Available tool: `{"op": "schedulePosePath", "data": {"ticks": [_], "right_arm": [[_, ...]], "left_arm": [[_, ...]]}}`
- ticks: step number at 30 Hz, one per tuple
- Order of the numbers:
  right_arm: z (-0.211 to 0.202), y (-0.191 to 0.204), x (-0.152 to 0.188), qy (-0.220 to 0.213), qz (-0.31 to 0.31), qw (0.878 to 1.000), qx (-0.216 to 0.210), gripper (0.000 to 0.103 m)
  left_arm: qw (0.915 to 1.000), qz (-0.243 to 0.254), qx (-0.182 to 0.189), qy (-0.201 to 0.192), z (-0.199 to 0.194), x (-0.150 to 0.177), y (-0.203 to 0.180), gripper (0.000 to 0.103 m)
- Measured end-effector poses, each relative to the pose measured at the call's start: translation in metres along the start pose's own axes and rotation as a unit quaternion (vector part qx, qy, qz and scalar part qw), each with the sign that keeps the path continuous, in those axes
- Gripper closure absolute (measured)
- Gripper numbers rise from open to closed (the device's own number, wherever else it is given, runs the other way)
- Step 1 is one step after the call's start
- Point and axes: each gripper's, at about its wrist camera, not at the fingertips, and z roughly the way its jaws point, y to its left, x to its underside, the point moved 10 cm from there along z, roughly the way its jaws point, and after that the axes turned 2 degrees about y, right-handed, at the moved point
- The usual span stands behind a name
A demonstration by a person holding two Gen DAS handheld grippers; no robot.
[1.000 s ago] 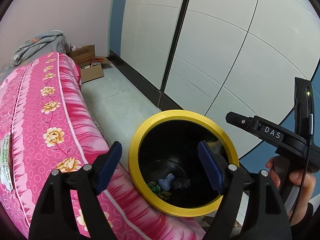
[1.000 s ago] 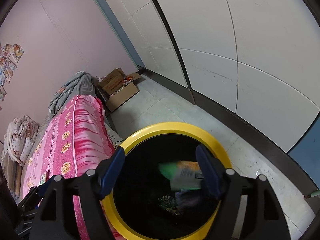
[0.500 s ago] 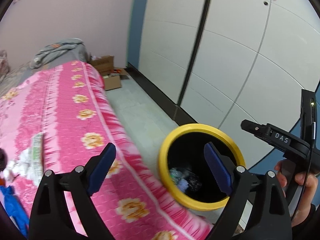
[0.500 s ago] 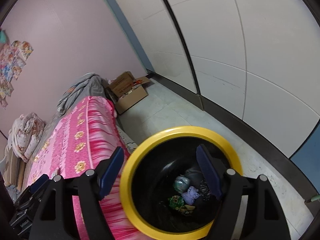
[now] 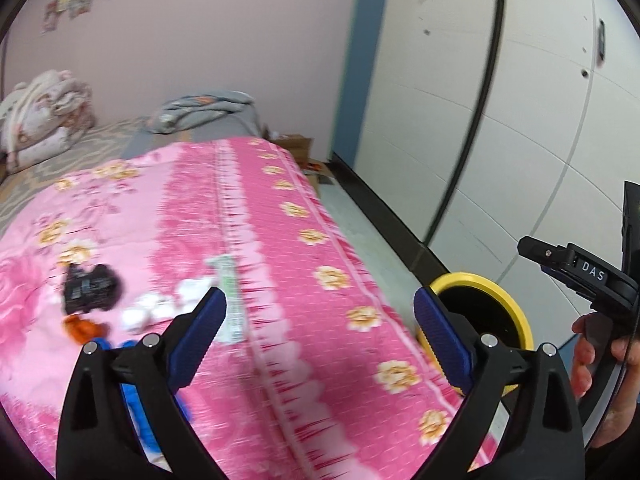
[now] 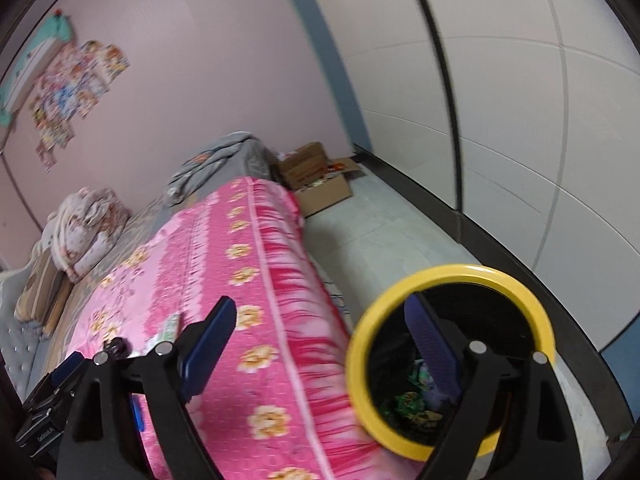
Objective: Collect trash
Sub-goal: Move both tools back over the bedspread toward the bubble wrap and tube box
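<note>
Since half a second ago both cameras have swung leftward from the bin toward the bed, and more of the bedspread's litter has come into sight.

Left wrist view: the left gripper (image 5: 316, 322) has its blue-padded jaws spread wide with nothing between them, above the pink floral bedspread (image 5: 280, 248). On the bedspread lie one long green-and-white wrapper (image 5: 229, 292), several crumpled white tissue wads (image 5: 168, 302) (motion blur prevents an exact count), one crumpled black wrapper (image 5: 90, 288), one orange scrap (image 5: 82, 328) and one blue plastic piece (image 5: 136, 384) partly hidden behind the left finger. The round black trash bin with a yellow rim (image 5: 504, 300) stands on the floor just beside the bed's edge, partly covered by the right finger. At far right a hand (image 5: 596, 364) holds the other black tool, which reads "DAS". One grey folded blanket (image 5: 204, 110) and one pale bundled quilt (image 5: 44, 116) lie at the bed's far end.

Right wrist view: the right gripper (image 6: 320, 340) is likewise opened wide and holds nothing; its right finger overlaps the bin's mouth. Inside the yellow-rimmed bin (image 6: 360, 364) sit crumpled scraps, green and purplish, uncountable. One open cardboard box (image 6: 320, 178) rests on the pale tiled floor (image 6: 384, 232) near the white wardrobe doors (image 6: 520, 100). Colourful pictures (image 6: 68, 88) are stuck to the pink wall.
</note>
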Motion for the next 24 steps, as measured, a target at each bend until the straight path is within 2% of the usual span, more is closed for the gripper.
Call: {"op": "schedulePosePath", "data": {"ticks": [11,24], "right_arm": [[0.008,0.116,0.022,0.019,-0.076,0.996,-0.042,0.017],[0.008,0.203,0.045,0.016,-0.133,0.989,-0.066,0.014]], "left_arm": [[0.9966,-0.050,-0.061,-0.025,-0.068,0.012,0.103,0.011],[0.9893,-0.093,-0.104,-0.041,-0.123,0.042,0.185,0.011]]}}
